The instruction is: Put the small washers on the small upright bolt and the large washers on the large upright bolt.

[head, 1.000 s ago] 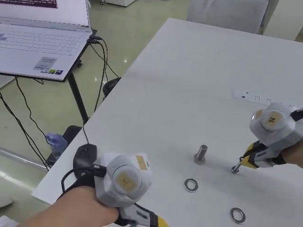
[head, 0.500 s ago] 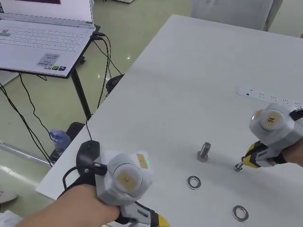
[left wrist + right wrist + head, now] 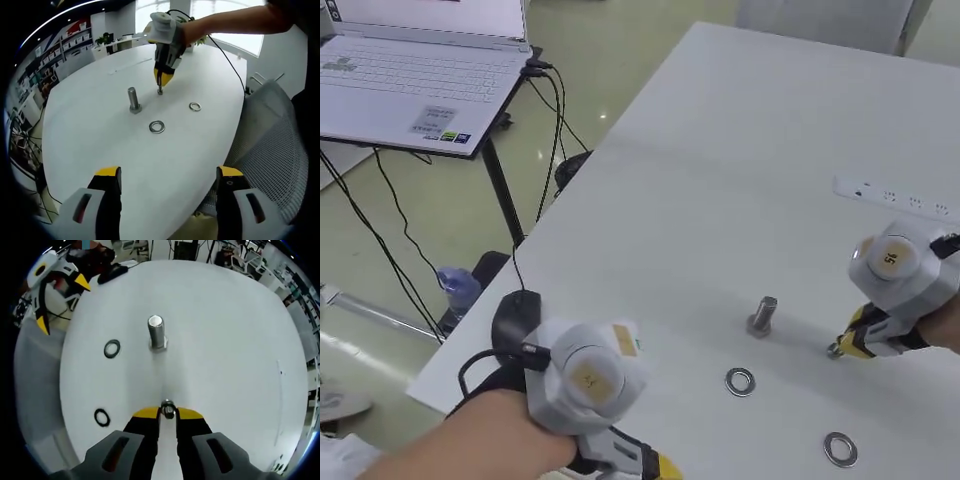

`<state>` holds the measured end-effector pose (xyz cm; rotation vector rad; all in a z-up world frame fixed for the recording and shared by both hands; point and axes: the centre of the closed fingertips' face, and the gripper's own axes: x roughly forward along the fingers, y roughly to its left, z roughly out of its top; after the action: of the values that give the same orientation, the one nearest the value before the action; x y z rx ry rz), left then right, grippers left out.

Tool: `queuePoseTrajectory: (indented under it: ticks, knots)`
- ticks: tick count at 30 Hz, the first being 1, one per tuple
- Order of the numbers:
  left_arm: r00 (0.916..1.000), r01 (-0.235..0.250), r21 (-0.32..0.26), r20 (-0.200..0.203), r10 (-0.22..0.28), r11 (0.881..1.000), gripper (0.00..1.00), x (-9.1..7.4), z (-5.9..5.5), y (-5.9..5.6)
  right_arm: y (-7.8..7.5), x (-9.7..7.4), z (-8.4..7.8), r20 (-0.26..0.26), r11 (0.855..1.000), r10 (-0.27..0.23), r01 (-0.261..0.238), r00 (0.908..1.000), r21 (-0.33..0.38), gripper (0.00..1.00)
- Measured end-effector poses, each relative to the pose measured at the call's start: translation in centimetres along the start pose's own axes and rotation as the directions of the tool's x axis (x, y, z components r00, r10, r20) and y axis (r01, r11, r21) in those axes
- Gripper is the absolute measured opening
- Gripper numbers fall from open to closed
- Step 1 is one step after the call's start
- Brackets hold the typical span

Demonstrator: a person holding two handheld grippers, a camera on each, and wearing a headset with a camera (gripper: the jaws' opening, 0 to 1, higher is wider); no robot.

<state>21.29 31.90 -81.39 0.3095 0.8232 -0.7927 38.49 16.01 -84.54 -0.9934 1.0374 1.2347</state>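
At the far left of the head view we see a laptop point(image 3: 415, 75) open on a stand beside the white table point(image 3: 720, 150), with cables hanging under it and a blue bottle point(image 3: 460, 287) on the floor. By the table's near-left edge our left gripper point(image 3: 168, 172) hangs with its jaws wide apart and nothing between them. Its own view looks across the tabletop toward the bolts.

Moving right, we come to the first washer point(image 3: 740, 381), lying flat on the table just in front of the large upright bolt point(image 3: 763, 315), which stands on its head. The second washer point(image 3: 840, 449) lies flat further right and nearer to us, apart from both bolts.

Right of the large bolt stands the small upright bolt point(image 3: 834, 350). Our right gripper point(image 3: 168, 412) reaches down to it from the right, its yellow-tipped jaws drawn together on the bolt's top. In the right gripper view the small bolt sits between the jaw tips, the large bolt stands straight ahead, and both washers lie off to the left. We cannot tell whether any washer sits on the small bolt.

Beyond the right gripper a white power strip point(image 3: 900, 198) lies flat on the table.
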Motion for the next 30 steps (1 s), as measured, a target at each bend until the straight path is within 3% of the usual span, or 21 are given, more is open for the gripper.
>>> queuePoseTrajectory:
  ticks: [8, 15, 30]
  knots:
    - [1.0, -0.002, -0.009, -0.006, 0.002, 1.0, 0.77, 0.0, -0.4, -0.1, 0.1, 1.3, -0.3, -0.012, 1.0, 0.006, -0.006, 0.9999, -0.007, 0.13]
    - [0.9999, -0.005, -0.012, -0.013, 0.005, 1.0, 0.76, -0.1, -0.7, -0.1, 0.1, 1.3, -0.3, -0.01, 1.0, 0.008, -0.008, 0.9999, -0.001, 0.13]
    - [0.9999, -0.015, -0.018, 0.001, 0.015, 1.0, 0.76, -0.4, -0.2, -0.4, 0.0, 1.4, -0.2, -0.013, 1.0, -0.004, 0.004, 0.9999, -0.007, 0.14]
